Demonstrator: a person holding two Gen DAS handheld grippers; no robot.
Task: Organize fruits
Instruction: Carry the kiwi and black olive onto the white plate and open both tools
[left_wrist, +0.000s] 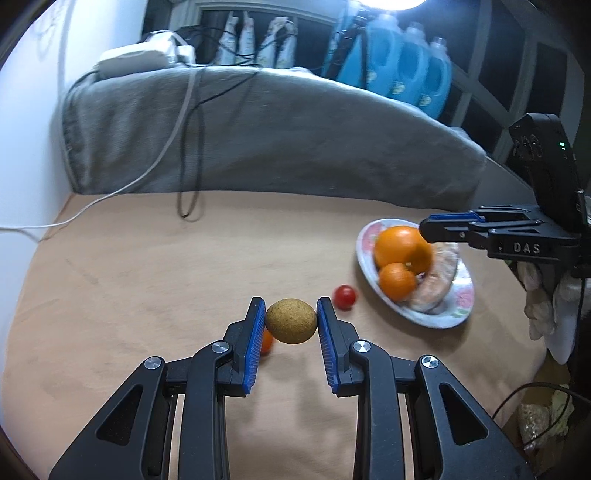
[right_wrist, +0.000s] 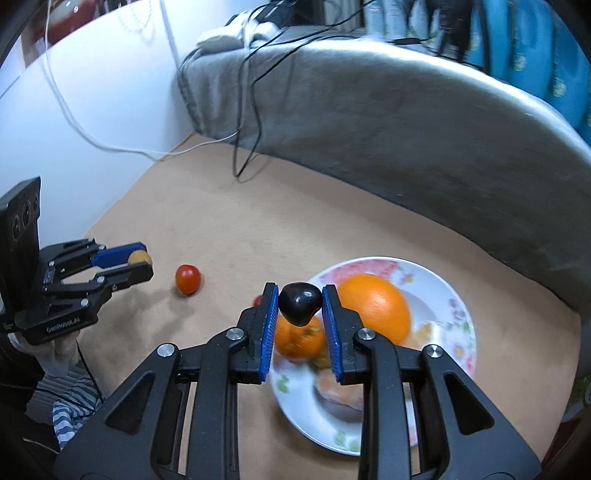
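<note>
A round, rough-skinned brown fruit (left_wrist: 291, 320) sits low in the centre of the left wrist view, clamped between the blue pads of the left gripper (left_wrist: 291, 319), whose jaws are narrowed onto it and hold it clear of the tan cloth surface (left_wrist: 147, 277). In the right wrist view, low centre, a glossy dark fruit (right_wrist: 299, 302) is pinched the same way between the blue pads of the right gripper (right_wrist: 299, 304), hanging above the near rim of a floral plate (right_wrist: 436, 280).

The plate lies at lower right of that view and holds a large orange (right_wrist: 376, 306), a smaller orange (right_wrist: 297, 339) and a pale wrapped item (right_wrist: 340, 397), blurred. A small red tomato (right_wrist: 187, 278) rests on the cloth left of the plate, well apart from it. A second small red-orange fruit (left_wrist: 266, 341) peeks from behind the left gripper's left finger.

Across the top of both views runs a grey blanket (left_wrist: 258, 129) with cables (left_wrist: 192, 147) trailing over it. Blue detergent bottles (left_wrist: 406, 62) stand at upper right of the left wrist view.
</note>
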